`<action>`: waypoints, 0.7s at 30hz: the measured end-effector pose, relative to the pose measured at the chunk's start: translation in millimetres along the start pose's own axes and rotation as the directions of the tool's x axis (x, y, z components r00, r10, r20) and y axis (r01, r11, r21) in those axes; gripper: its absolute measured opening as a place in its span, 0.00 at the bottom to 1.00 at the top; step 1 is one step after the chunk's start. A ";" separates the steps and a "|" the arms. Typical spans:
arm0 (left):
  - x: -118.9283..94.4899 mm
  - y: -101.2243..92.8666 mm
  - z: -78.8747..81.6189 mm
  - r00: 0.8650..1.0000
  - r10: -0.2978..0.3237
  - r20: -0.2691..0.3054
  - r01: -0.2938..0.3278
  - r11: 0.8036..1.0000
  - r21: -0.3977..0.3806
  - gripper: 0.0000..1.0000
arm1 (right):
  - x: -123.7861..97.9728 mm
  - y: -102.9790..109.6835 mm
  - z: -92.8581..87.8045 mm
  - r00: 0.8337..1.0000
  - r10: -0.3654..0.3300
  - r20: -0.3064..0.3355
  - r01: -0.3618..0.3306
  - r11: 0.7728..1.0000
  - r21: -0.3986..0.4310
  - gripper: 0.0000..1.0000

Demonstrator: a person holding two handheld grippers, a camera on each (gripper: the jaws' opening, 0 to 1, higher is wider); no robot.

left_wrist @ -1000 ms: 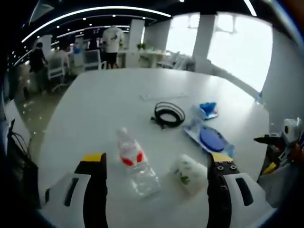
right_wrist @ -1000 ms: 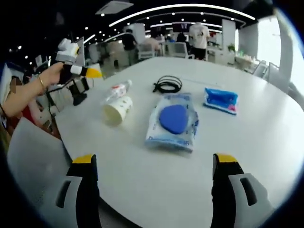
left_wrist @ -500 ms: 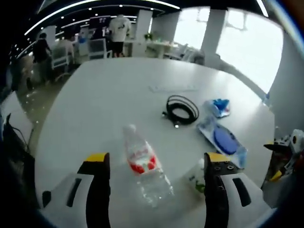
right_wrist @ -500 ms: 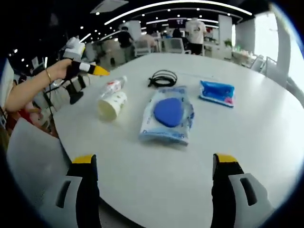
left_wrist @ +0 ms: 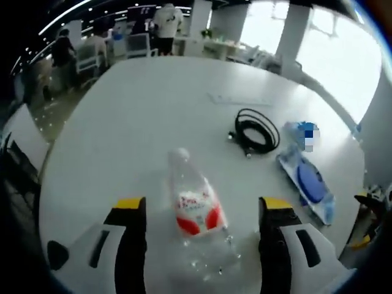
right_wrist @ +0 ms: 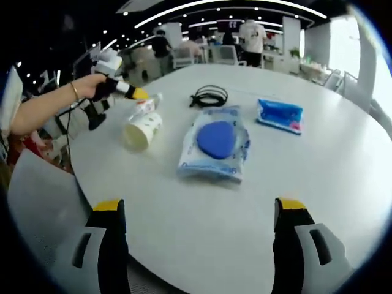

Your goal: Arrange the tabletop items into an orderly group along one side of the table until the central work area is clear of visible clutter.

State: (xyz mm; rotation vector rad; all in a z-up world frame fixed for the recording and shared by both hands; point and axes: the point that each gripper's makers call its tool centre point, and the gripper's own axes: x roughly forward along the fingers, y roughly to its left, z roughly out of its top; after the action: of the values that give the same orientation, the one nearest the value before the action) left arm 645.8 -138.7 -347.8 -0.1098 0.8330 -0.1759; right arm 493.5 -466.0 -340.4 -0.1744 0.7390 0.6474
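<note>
A clear plastic bottle with a red label lies on the white table. It rests between the spread jaws of my left gripper, which is open. In the right gripper view that left gripper, held by a hand, has its yellow tips at the bottle, beside a paper cup lying on its side. A large packet with a blue disc, a small blue pack and a coiled black cable lie further along the table. My right gripper is open over bare table near the front edge.
The black cable and the large packet lie to the right of the bottle. A white chair back stands close to the table's near edge. People and office chairs are beyond the far side.
The left gripper has moved forward and closer to the bottle, which now lies between its jaws; the cup has slid out of its view. The right gripper has hardly moved.
</note>
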 end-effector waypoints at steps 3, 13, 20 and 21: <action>4.6 7.5 0.0 0.999 0.039 -0.003 -0.039 0.999 -0.008 0.66 | 0.0 -1.5 -1.7 1.000 -0.005 -0.005 0.005 1.000 0.004 0.99; 12.4 17.8 -2.7 0.996 0.082 -0.037 -0.085 0.993 -0.085 0.56 | 1.8 -1.0 -12.6 0.999 0.000 -0.053 0.000 1.000 0.002 0.98; 18.5 20.3 -8.7 0.989 0.086 -0.118 -0.097 0.991 -0.095 0.53 | 2.6 1.4 -17.9 0.997 0.003 -0.078 -0.005 1.000 -0.018 0.97; 19.3 20.3 -8.8 0.988 0.085 -0.129 -0.096 0.992 -0.082 0.52 | 2.8 2.5 -19.0 0.996 0.004 -0.084 -0.006 1.000 -0.025 0.97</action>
State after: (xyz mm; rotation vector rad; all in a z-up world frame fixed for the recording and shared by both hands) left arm 654.3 -122.9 -371.0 -0.1448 0.9697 -0.0609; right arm 482.6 -469.7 -356.1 -0.2244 0.8126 0.6576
